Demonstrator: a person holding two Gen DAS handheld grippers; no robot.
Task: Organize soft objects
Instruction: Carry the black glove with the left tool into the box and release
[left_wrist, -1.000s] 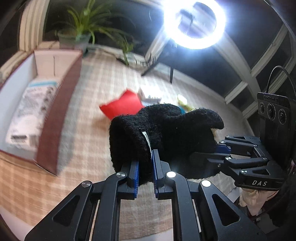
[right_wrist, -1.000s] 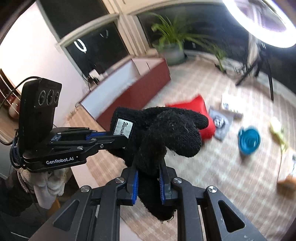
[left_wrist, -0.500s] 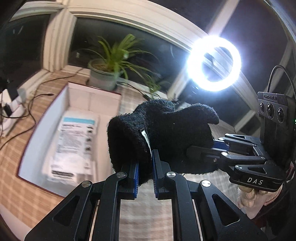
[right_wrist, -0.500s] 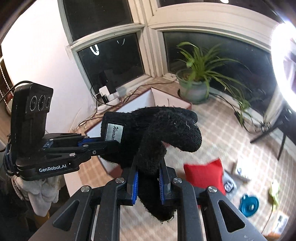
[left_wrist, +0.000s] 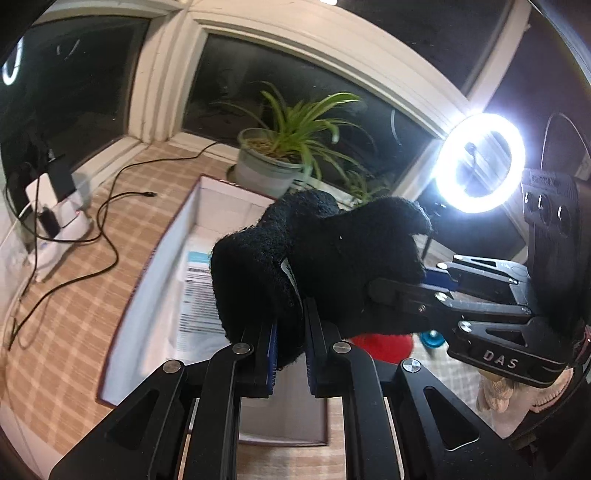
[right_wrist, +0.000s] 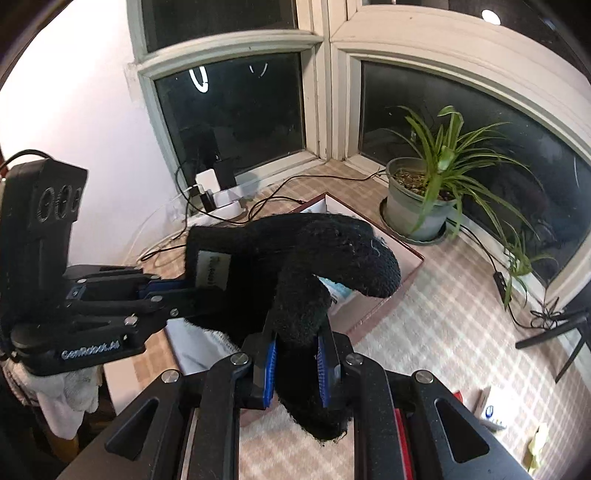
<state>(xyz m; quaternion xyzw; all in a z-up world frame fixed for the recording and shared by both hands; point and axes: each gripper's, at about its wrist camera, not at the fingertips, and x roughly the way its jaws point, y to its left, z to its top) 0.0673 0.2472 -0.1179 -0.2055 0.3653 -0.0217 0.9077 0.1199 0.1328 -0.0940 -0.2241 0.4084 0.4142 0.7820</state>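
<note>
Now black glove hangs over open box near plant-side edge of checked mat. Left gripper clenched on cuff, right gripper clenched on finger end; two-point hold likely keeps limp knit spread for drop-in.

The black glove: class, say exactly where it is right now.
The black glove hangs in the air, pinched by both grippers, the left gripper and the right gripper, above the open box, with the potted plant behind it.
</note>
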